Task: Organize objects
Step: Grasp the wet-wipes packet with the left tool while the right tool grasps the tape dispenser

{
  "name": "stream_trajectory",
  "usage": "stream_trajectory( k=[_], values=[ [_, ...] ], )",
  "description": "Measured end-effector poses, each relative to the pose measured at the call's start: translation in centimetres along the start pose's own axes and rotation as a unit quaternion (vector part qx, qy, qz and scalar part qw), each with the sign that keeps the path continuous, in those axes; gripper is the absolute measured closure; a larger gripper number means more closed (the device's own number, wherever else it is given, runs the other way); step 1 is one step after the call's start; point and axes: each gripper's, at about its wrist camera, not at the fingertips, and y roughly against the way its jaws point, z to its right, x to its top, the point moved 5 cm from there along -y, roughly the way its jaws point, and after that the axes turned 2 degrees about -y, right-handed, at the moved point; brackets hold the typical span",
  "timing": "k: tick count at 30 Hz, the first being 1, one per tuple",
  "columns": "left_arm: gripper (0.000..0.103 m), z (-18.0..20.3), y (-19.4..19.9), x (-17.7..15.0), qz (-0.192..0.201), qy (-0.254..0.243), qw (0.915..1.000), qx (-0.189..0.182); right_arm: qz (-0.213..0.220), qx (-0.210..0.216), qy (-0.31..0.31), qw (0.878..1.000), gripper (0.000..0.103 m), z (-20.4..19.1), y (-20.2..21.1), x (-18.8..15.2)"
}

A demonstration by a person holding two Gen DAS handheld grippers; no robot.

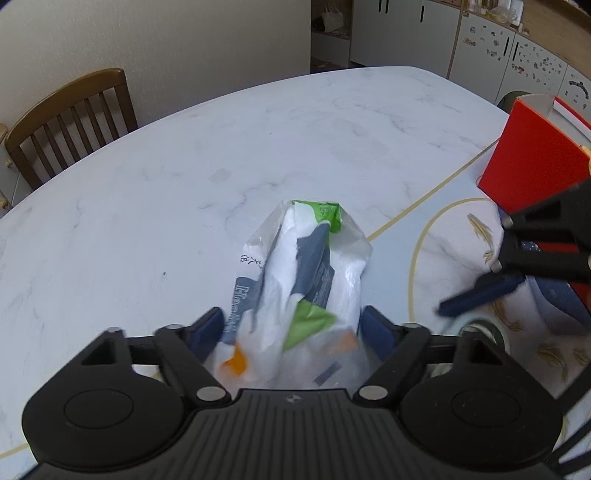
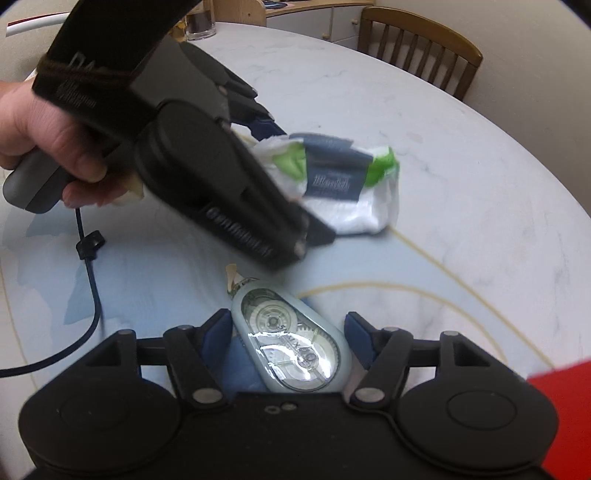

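A tissue pack (image 1: 314, 280) in clear plastic, white with green and navy print, lies on the marble table (image 1: 258, 147). My left gripper (image 1: 293, 328) has its blue pads pressed on the pack's near end from both sides. In the right wrist view the same tissue pack (image 2: 343, 184) lies under the left gripper's body, which a person's hand (image 2: 48, 136) holds. A pale blue correction tape dispenser (image 2: 291, 339) sits between the jaws of my right gripper (image 2: 287, 332), both pads touching its sides. In the left wrist view one blue finger (image 1: 480, 291) of the right gripper shows blurred at the right.
A red open box (image 1: 535, 162) stands at the table's right; its corner (image 2: 561, 417) is close to my right gripper. A wooden chair (image 1: 70, 118) stands beyond the table's far edge. A drinking glass (image 2: 201, 22) is at the back and a dark cable (image 2: 92, 288) trails on the left.
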Motion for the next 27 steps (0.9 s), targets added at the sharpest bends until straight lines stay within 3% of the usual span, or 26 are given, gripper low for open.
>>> stream_trajectory(
  k=[5, 8, 11, 12, 17, 27],
  values=[
    [0.050, 0.7, 0.8, -0.5, 0.005, 0.001, 1.0000, 0.005, -0.001, -0.018, -0.021, 1.000, 0.037, -1.4, 1.3, -2.0],
    [0.055, 1.2, 1.4, -1.0, 0.009, 0.001, 0.9998, 0.015, -0.002, -0.033, -0.043, 0.999, 0.039, -1.9, 2.1, -3.2],
    [0.057, 1.5, 2.2, -1.9, 0.010, 0.013, 0.9997, 0.018, -0.004, -0.051, -0.075, 0.996, 0.058, -2.1, 3.3, -4.5],
    [0.057, 1.6, 2.5, -2.2, 0.010, 0.017, 0.9996, 0.018, -0.007, -0.056, -0.084, 0.995, 0.060, -2.1, 3.5, -4.9],
    [0.058, 2.4, 4.2, -4.4, 0.007, 0.026, 0.9995, 0.014, -0.003, -0.076, -0.117, 0.990, 0.061, -2.1, 4.9, -7.0],
    [0.058, 5.1, 8.9, -7.3, 0.018, 0.073, 0.9972, -0.006, 0.040, -0.071, -0.201, 0.976, 0.063, -0.5, 9.5, -9.7]
  ],
)
